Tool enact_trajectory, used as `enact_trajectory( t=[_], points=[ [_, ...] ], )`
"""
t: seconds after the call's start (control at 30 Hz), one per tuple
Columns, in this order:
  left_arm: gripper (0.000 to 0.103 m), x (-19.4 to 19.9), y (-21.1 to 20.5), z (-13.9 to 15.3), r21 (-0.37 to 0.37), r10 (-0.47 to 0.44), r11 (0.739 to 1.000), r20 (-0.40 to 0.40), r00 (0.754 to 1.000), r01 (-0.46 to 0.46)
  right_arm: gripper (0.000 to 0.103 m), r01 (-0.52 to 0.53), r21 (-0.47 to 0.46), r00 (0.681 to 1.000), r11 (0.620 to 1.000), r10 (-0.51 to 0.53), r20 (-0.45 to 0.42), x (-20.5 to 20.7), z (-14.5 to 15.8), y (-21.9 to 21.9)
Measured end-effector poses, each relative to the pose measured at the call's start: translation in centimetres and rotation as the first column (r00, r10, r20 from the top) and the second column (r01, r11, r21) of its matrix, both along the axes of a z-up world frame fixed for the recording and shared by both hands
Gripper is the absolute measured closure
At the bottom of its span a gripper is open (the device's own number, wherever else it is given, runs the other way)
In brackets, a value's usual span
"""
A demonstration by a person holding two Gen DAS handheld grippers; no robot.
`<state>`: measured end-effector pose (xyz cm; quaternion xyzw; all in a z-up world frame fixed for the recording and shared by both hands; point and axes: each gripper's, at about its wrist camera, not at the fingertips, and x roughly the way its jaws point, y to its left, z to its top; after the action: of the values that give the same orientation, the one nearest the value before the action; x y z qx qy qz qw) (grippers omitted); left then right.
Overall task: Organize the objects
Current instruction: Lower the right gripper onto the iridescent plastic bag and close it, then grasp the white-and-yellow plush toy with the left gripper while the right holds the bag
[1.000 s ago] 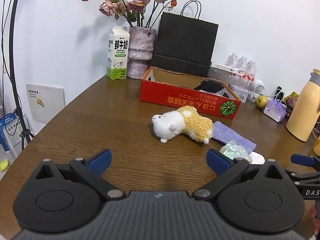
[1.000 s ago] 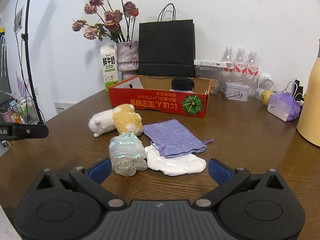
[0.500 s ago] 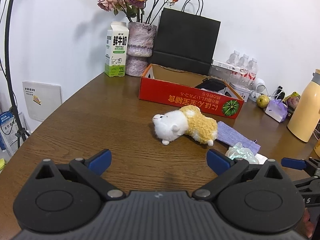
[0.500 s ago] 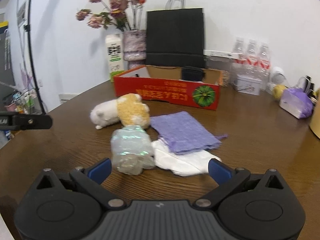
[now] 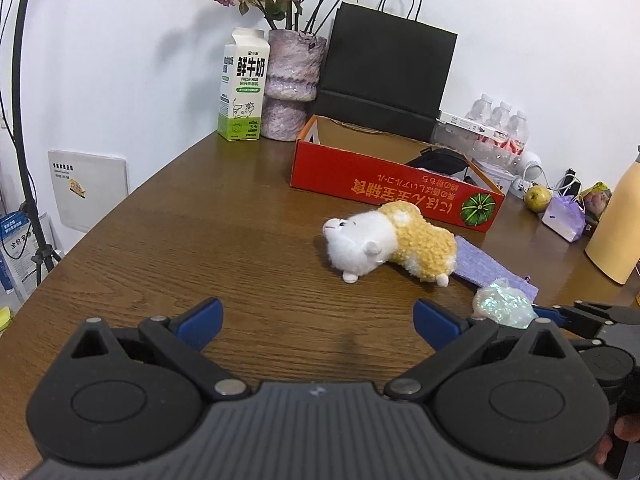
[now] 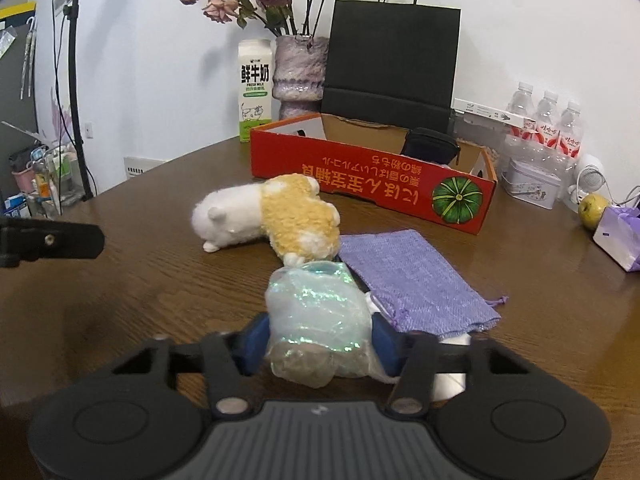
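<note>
Table [image 5: 208, 236] first: I see dark wood carrying everything, with the loose items clustered in the middle so that either claw can reach them. Behind them the red cardboard box [image 6: 372, 178] sits open-topped with a black pouch [image 6: 430, 146] already inside, so I judge it the collecting bin for this tidy-up. Next in size, the plush toy [image 5: 390, 242] lies on its side just in front of the box, and the purple cloth bag [image 6: 416, 276] lies flat beside it, partly over a white cloth [image 6: 452, 384].

My left gripper [image 5: 316, 318] is spread wide over bare wood, gripping nothing; I take it to be waiting its turn, aimed toward the plush.

My right gripper [image 6: 320, 338] has just been closing, and its blue pads now pinch the iridescent wrapped bundle [image 6: 316, 316] at its near end, where the crinkly film narrows enough to hold. The bundle rests on the table just short of the plush toy's feet. A soft wrapper may slip, so I would lift slowly toward the box.
</note>
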<state>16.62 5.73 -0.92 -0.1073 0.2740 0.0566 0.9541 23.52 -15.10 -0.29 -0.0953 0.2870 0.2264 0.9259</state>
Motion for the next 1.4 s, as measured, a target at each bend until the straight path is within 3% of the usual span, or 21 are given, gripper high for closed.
enact_trajectory(
  t=[0.1,0.33,0.73,1.13,1.4],
  points=[
    [0.000,0.2,0.0,0.0,0.002,-0.001,1.000,-0.002,1.000,0.001,0.066,-0.029,0.010,1.000,1.000,0.029,0.003,-0.2,0.1,0.1],
    [0.000,0.9,-1.0,0.2,0.026,-0.011,1.000,-0.011,1.000,0.011,0.067,-0.042,0.100,0.997,0.994,0.034,0.076,-0.7,2.2,-2.1],
    [0.000,5.1,-2.2,0.6,0.129,-0.065,0.989,-0.032,0.997,0.068,0.067,0.090,0.150,0.985,0.985,-0.110,0.134,1.7,3.0,-7.7],
    [0.000,12.3,-2.4,-1.4,0.270,-0.232,0.928,-0.119,0.965,0.257,0.067,0.154,0.161,0.974,0.975,-0.178,0.142,3.0,1.3,-8.2],
    [0.000,16.1,-2.0,-2.4,0.240,-0.319,0.909,-0.126,0.939,0.341,0.067,0.179,0.150,0.970,0.972,-0.200,0.137,3.5,0.9,-7.9]
  ],
)
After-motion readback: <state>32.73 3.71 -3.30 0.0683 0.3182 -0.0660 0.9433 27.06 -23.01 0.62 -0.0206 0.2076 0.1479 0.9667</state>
